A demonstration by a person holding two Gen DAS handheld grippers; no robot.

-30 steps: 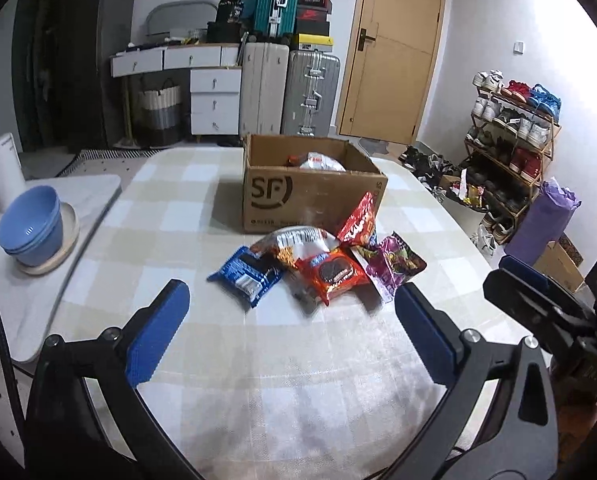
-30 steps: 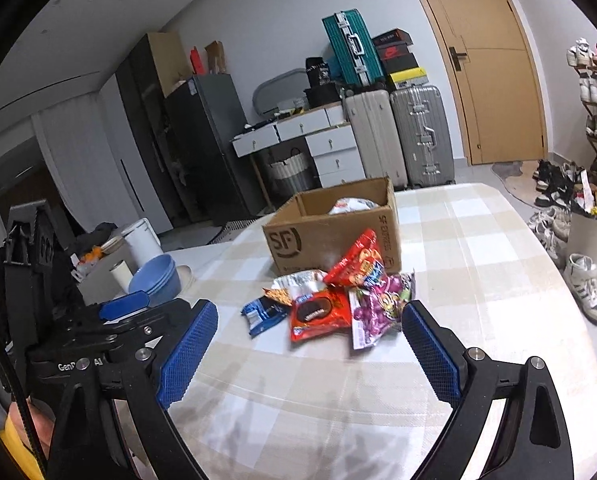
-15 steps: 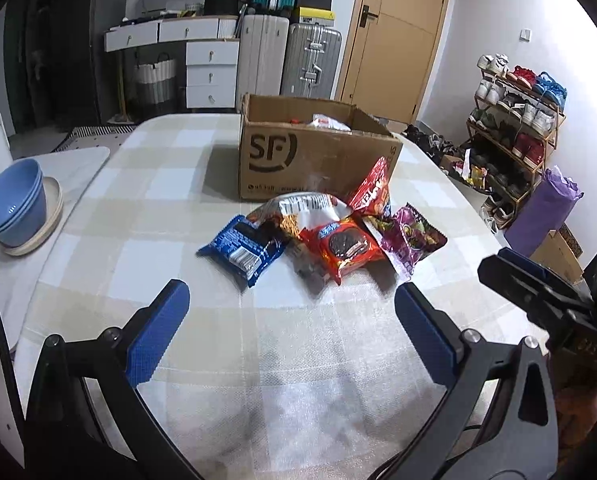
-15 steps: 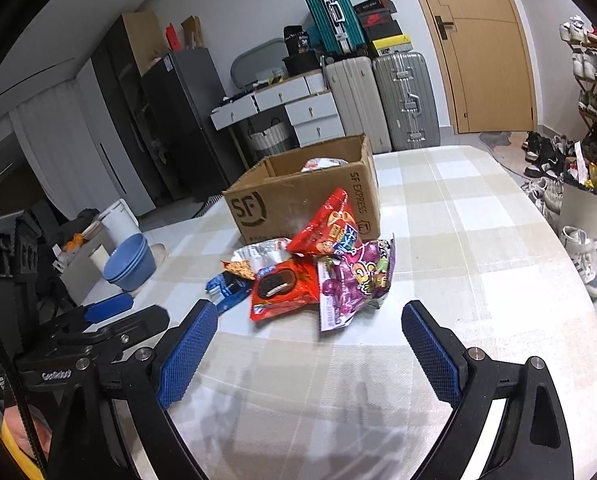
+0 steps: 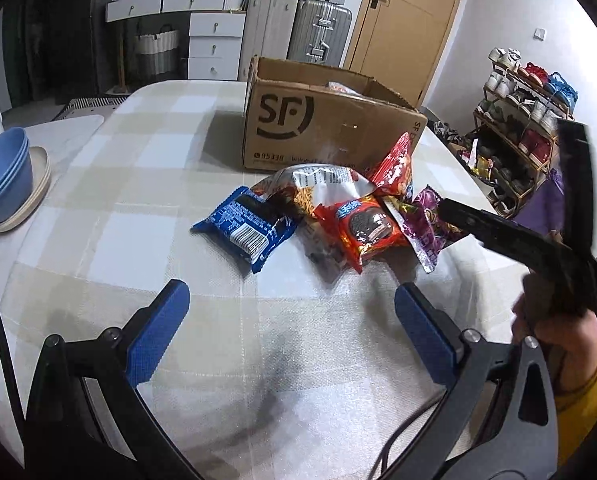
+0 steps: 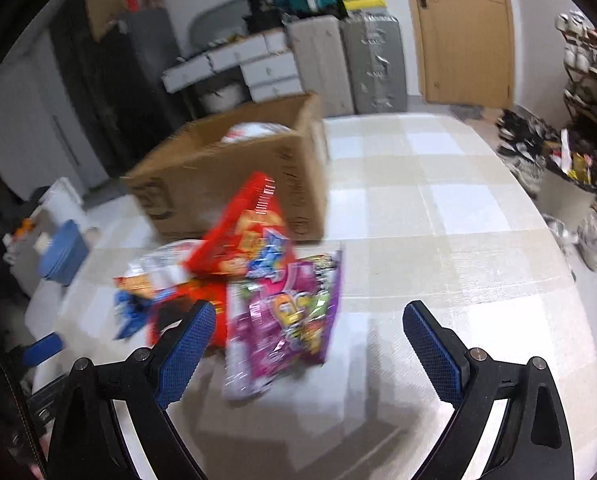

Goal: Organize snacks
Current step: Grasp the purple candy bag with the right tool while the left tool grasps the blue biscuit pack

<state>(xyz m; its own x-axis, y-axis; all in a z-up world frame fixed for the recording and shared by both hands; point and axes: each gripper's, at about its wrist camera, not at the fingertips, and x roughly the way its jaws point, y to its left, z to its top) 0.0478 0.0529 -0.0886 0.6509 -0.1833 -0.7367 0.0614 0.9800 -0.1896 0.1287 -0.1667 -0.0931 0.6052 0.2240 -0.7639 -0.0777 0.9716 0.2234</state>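
– Where are the snacks?

– In a pile on the checked counter [image 5: 138, 208], in the middle of the left wrist picture, just in front of the brown cardboard box [image 5: 322, 128]. There is a blue cookie pack [image 5: 246, 228], a red cookie pack [image 5: 364, 232], a white and orange chip bag [image 5: 318, 184], a tall red bag [image 6: 242, 236] leaning on the box, and a purple candy bag [image 6: 286, 316].

– Are they hard to pick up?

– I think they are light and soft. The bags look shiny, so they may slip, and chips inside could break if squeezed hard. A flat crimped edge or a corner looks like the best spot to pinch.

– What is the right gripper [image 6: 302, 348] doing?

– Its jaws are wide apart and hold nothing. The purple candy bag lies low in the picture between them, nearer the left blue pad [image 6: 186, 344]. That view is blurry, so I cannot tell if anything touches.

– And the left gripper [image 5: 294, 332]?

– Its jaws are wide apart too, with nothing in them. It hangs over bare counter, near the pile but not touching.
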